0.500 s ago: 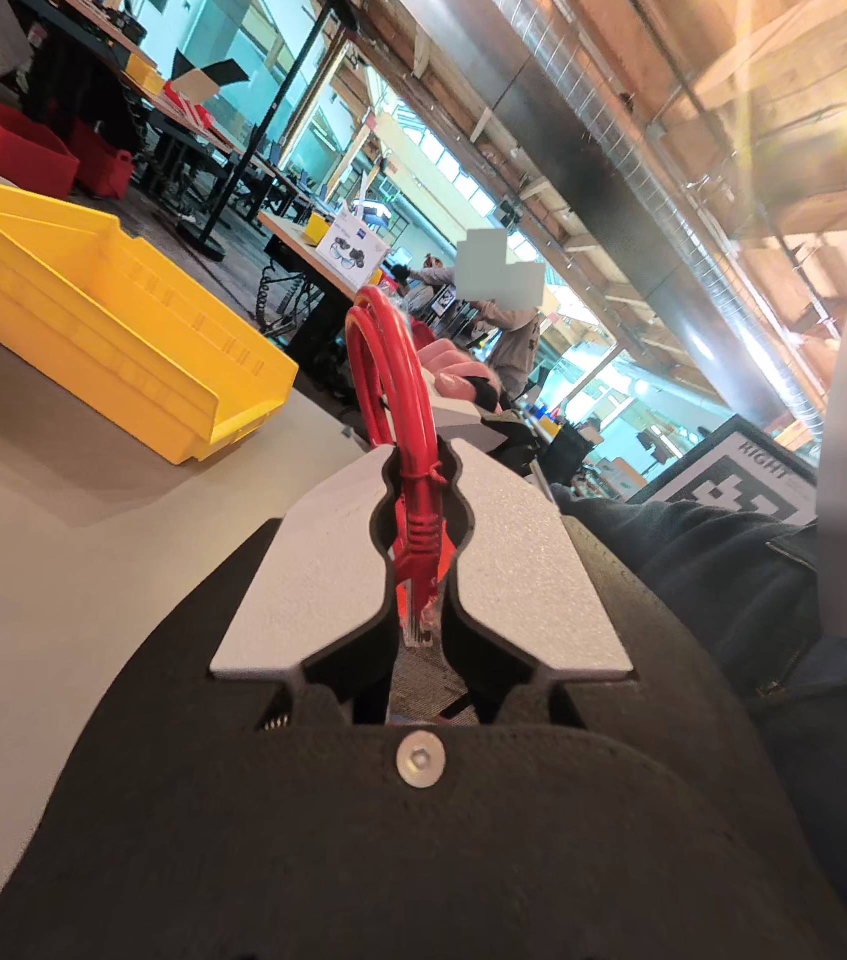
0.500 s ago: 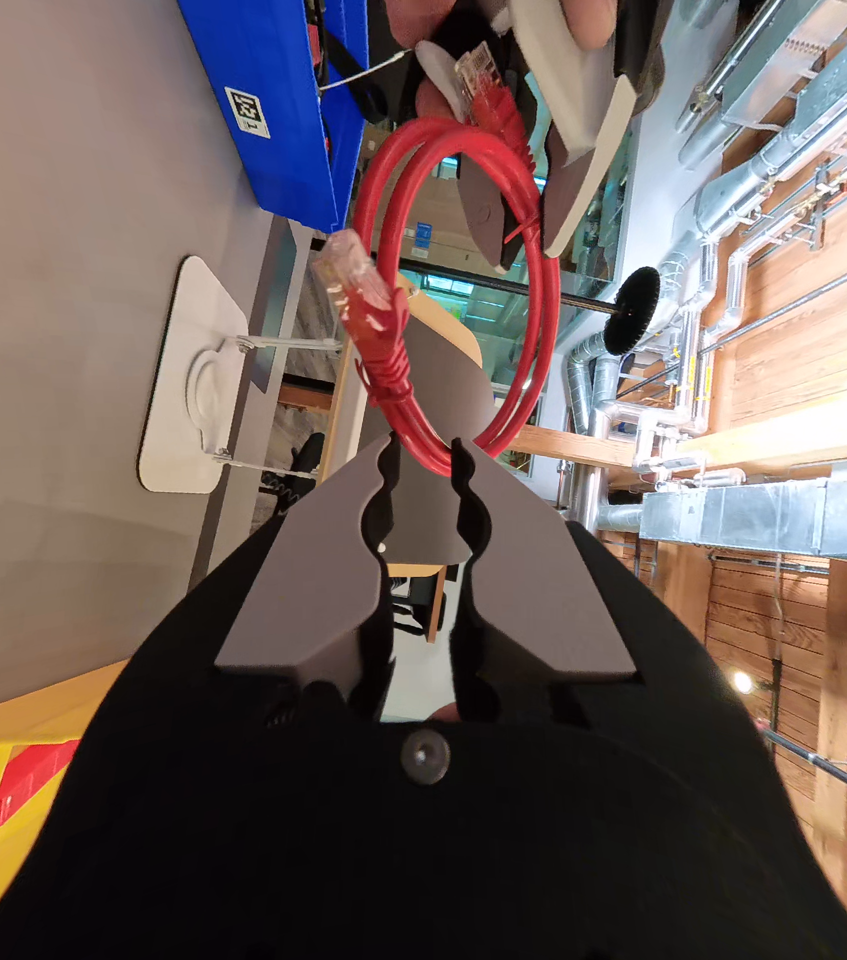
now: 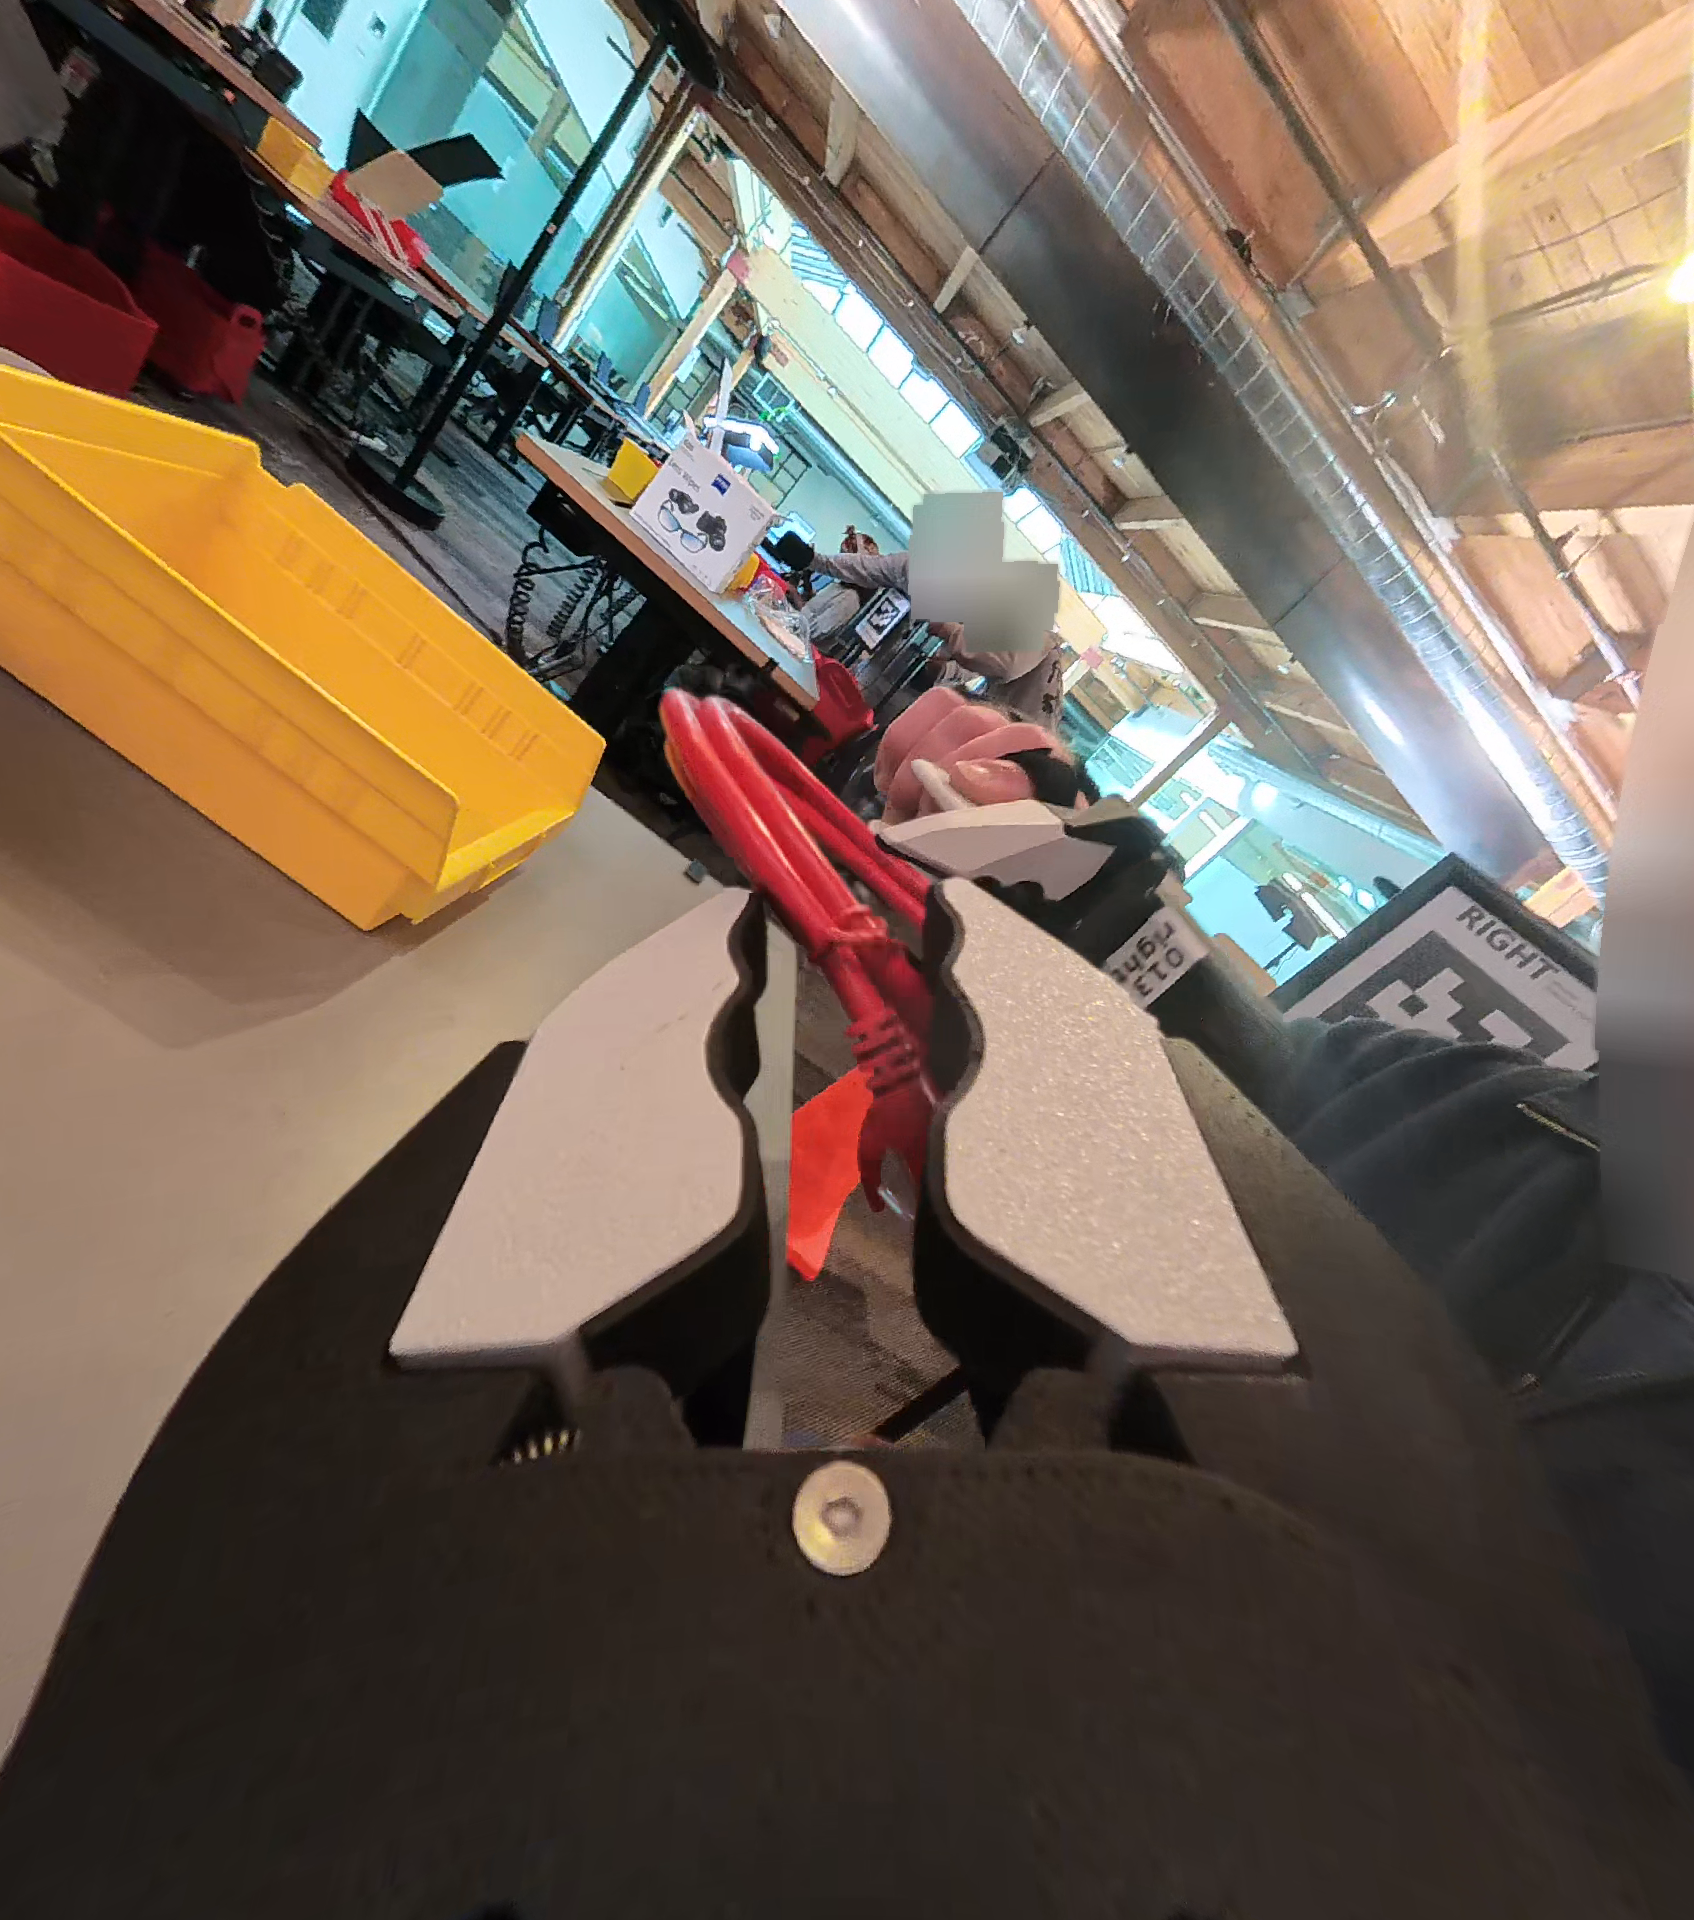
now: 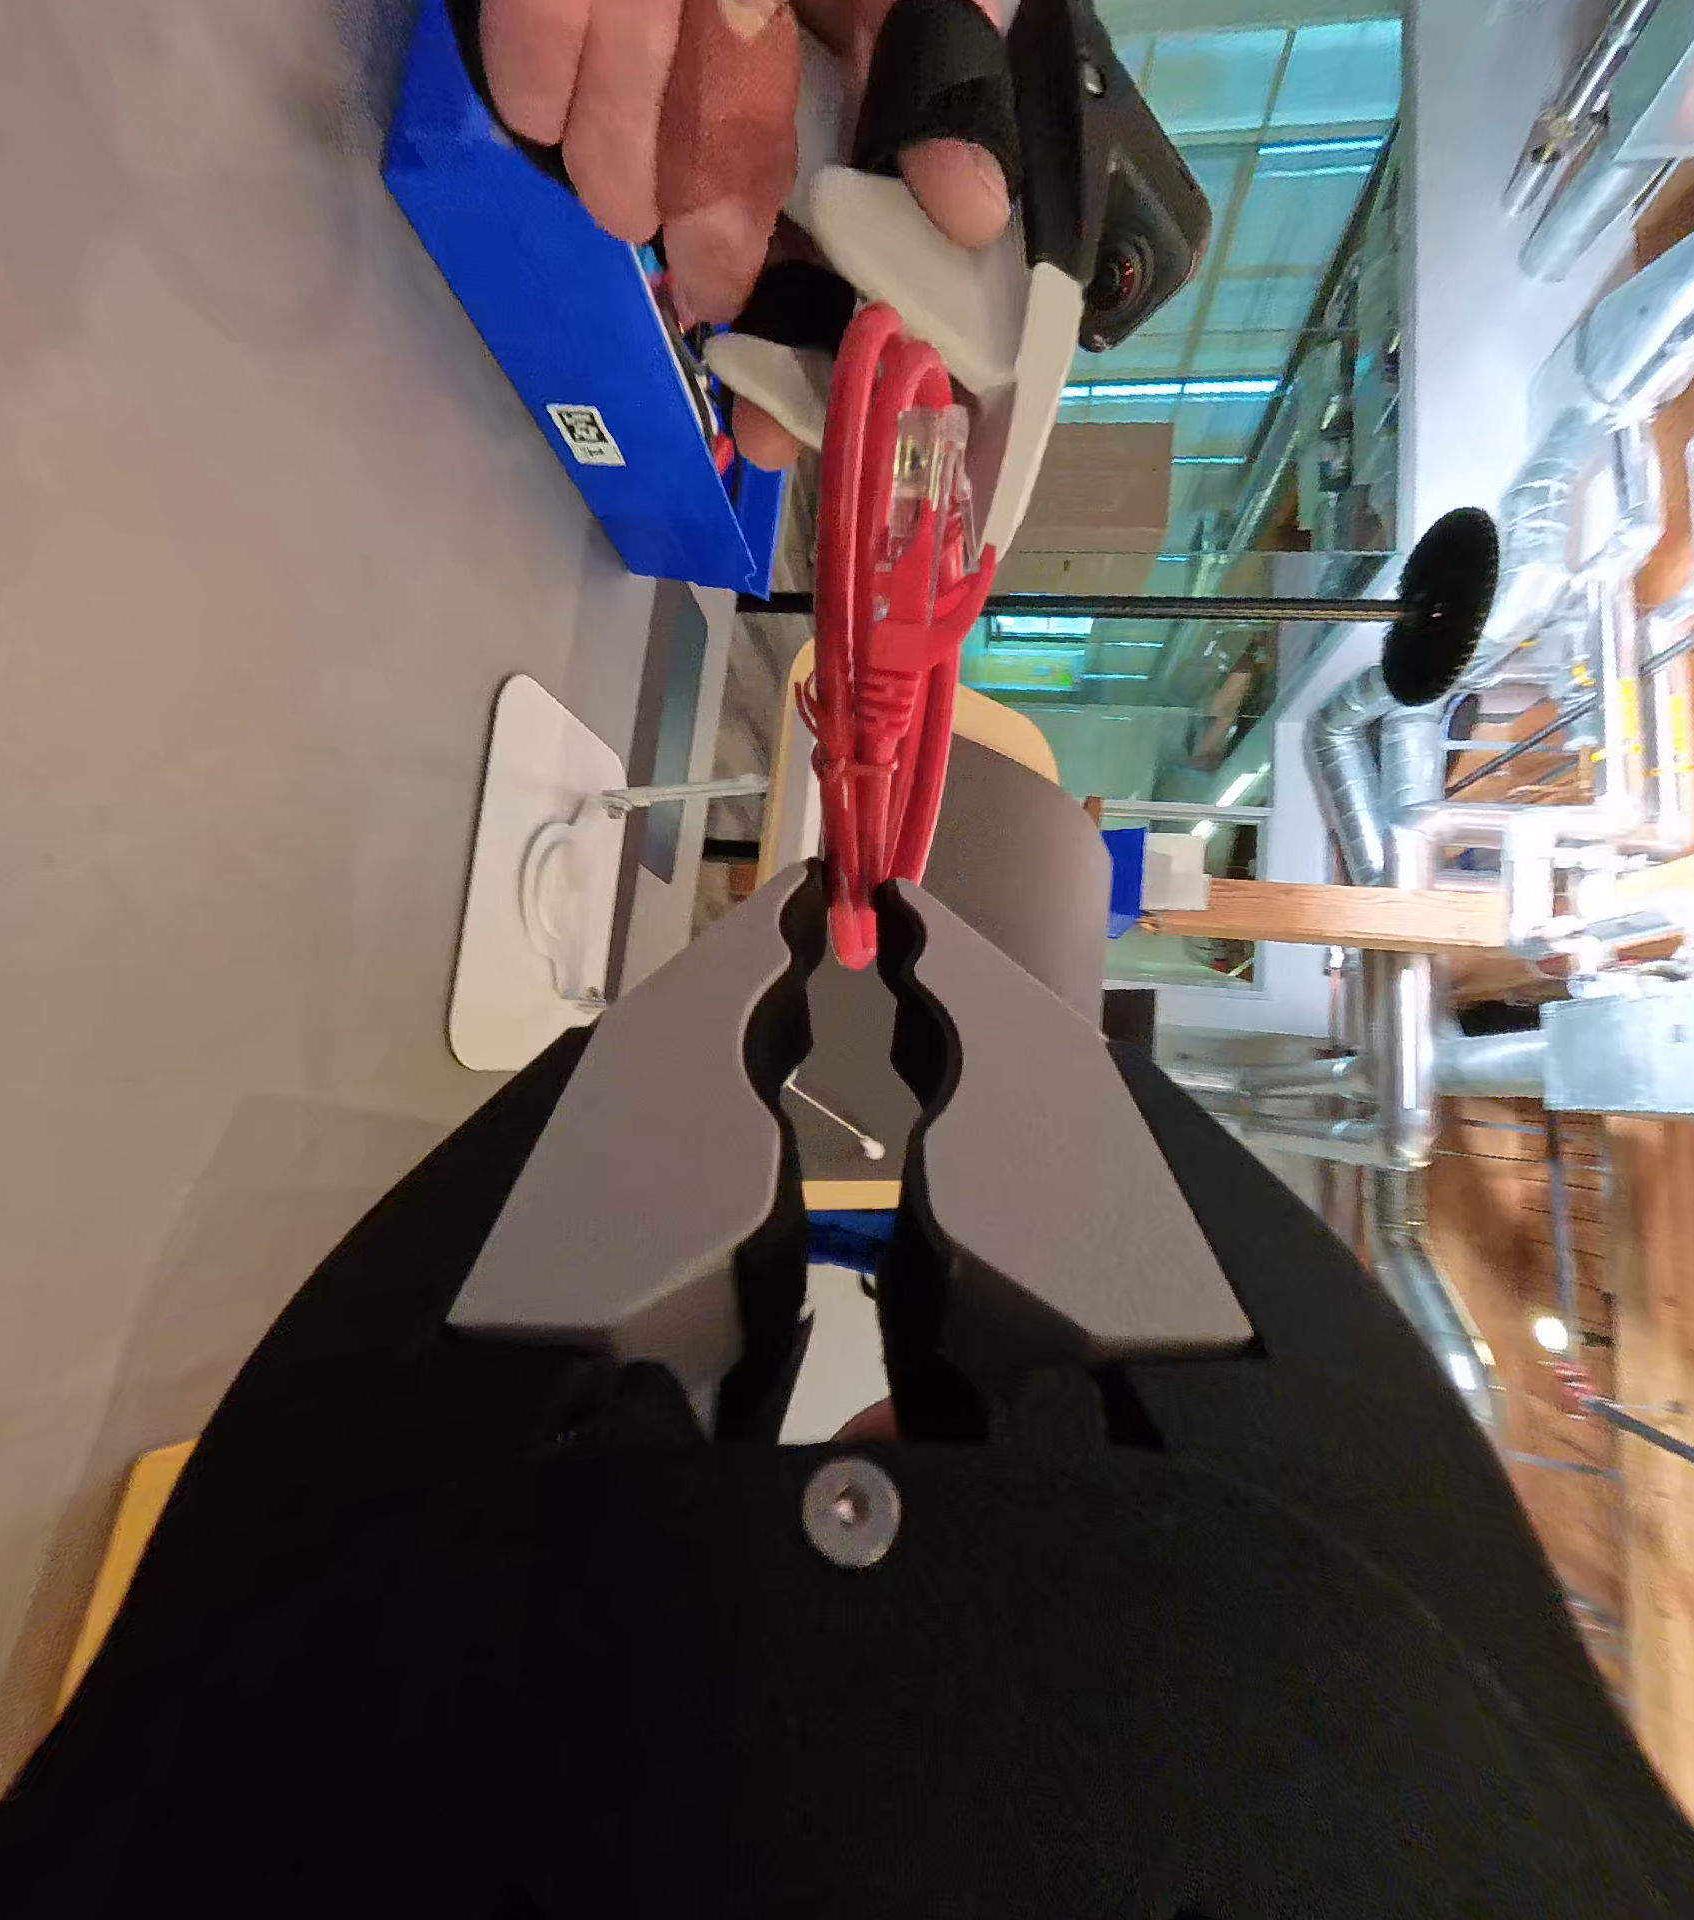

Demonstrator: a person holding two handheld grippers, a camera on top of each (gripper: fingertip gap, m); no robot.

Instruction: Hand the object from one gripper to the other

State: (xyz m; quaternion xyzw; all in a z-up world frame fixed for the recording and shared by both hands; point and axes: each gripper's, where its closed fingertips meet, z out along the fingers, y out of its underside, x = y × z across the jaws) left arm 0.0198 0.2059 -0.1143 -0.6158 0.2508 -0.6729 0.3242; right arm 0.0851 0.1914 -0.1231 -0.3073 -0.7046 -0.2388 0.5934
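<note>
Left side: the left gripper [image 3: 843, 914] now has its jaws apart. Half a second ago they were clamped on the plug end of the red cable [image 3: 791, 831]; now there is a clear gap on the left of the plug, and the cable only leans toward the right finger. Whether it touches that finger, I cannot tell.

Right side: the right gripper [image 4: 853, 883] has brought its tips together on the far bend of the coiled cable [image 4: 874, 707]. Before, these jaws stood loosely around the loop; now they pinch it.

Position of cable: in the air above the table [image 3: 95, 1091], stretched between the two grippers, one end in the right gripper's tips, the plug end inside the open left jaws.

Judgement: the hand-over is nearly made. The weight appears to rest with the right gripper. What remains is to draw the two apart so the plug leaves the left jaws.

Surroundings, left to right: red bins [image 3: 22, 301] far back, a yellow bin [image 3: 199, 623] on the table, a dark sleeve [image 3: 1445, 1122] at the right. The right wrist view also shows a blue box [image 4: 552, 312] and a white plate [image 4: 531, 862] on the table.

Obstacles: nothing lies between the grippers. The one risk I see is the plug's clip catching on the wavy inner edge of the left finger on the way out.
</note>
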